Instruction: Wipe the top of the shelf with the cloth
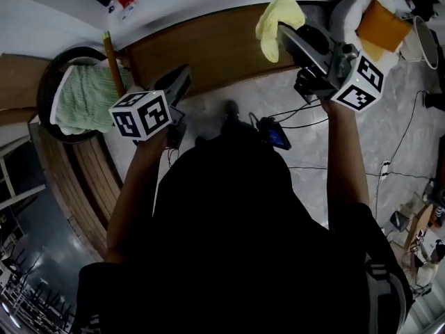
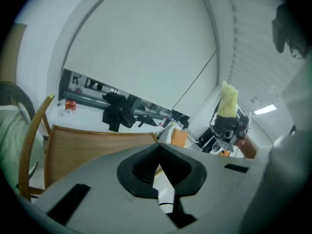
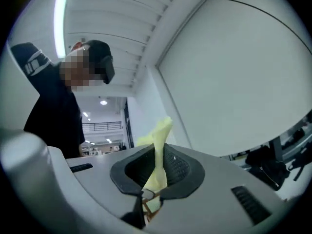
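Clamping the cloth (image 1: pixel 277 16) over the shelf's (image 1: pixel 208 47) far right corner, the right hand-held gripper (image 1: pixel 290 39) should press it flat and sweep edge to edge; the left hand-held gripper (image 1: pixel 179 82), jaws together, holds nothing.

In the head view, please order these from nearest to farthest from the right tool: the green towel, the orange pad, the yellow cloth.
1. Yellow cloth: held in the right tool.
2. Orange pad: upper right, on a white cushion.
3. Green towel: far left.
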`<state>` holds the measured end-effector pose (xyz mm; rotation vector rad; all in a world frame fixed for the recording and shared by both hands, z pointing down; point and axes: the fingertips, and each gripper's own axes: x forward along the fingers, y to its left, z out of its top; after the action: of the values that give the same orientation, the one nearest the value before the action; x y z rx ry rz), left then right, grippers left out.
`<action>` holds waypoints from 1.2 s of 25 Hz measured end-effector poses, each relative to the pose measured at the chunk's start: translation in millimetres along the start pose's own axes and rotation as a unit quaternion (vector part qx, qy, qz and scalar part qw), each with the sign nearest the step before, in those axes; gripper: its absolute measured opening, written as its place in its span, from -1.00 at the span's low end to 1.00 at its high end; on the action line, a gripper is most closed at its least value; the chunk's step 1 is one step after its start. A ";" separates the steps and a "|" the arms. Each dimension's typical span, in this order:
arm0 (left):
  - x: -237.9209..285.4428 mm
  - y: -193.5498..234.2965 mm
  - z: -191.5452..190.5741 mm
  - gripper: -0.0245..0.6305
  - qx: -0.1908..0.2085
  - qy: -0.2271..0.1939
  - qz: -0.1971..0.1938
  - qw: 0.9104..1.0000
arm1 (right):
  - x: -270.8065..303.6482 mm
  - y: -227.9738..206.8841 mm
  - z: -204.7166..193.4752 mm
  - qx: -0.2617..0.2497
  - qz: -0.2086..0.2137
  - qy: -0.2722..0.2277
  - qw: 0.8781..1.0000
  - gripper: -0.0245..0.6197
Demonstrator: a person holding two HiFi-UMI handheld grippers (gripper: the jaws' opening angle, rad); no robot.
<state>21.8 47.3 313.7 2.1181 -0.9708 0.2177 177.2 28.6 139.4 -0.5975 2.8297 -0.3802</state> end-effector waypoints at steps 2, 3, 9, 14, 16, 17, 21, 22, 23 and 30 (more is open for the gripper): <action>-34.9 -20.2 13.4 -0.89 0.018 -0.031 -0.029 0.999 | 16.2 45.4 -0.9 -0.007 0.031 -0.011 0.999 -0.78; -53.4 -30.1 21.0 -0.89 0.030 -0.050 -0.047 0.997 | 26.0 66.3 -5.0 -0.007 0.046 -0.014 0.999 -0.78; -175.1 -66.0 40.2 -0.89 0.119 -0.138 -0.127 0.975 | 88.0 183.3 -44.2 0.002 0.130 -0.015 0.991 -0.78; -240.8 -60.3 32.4 -0.89 0.160 -0.170 -0.144 0.962 | 121.7 225.4 -69.9 0.040 0.151 -0.016 0.988 -0.78; -249.1 -64.9 33.8 -0.89 0.158 -0.182 -0.155 0.958 | 123.3 225.9 -68.8 0.051 0.156 -0.013 0.986 -0.78; -252.0 -66.2 34.5 -0.89 0.156 -0.188 -0.160 0.956 | 124.0 226.0 -68.2 0.054 0.157 -0.011 0.986 -0.78; -255.4 -67.7 33.7 -0.89 0.150 -0.206 -0.178 0.950 | 123.7 224.7 -71.4 0.060 0.160 0.001 0.985 -0.78; -256.1 -70.6 30.0 -0.89 0.149 -0.209 -0.181 0.949 | 120.2 226.3 -75.0 0.061 0.160 0.005 0.985 -0.78; -258.5 -76.4 23.6 -0.89 0.150 -0.212 -0.183 0.948 | 114.1 231.1 -79.3 0.061 0.161 0.009 0.985 -0.78; -273.8 -141.8 -32.4 -0.89 0.163 -0.202 -0.199 0.945 | 48.4 281.4 -97.5 0.052 0.161 0.025 0.985 -0.78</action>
<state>-63.3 283.8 132.1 2.6805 -0.7366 -0.2903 5.6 276.8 140.2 -0.1046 2.8638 -0.4822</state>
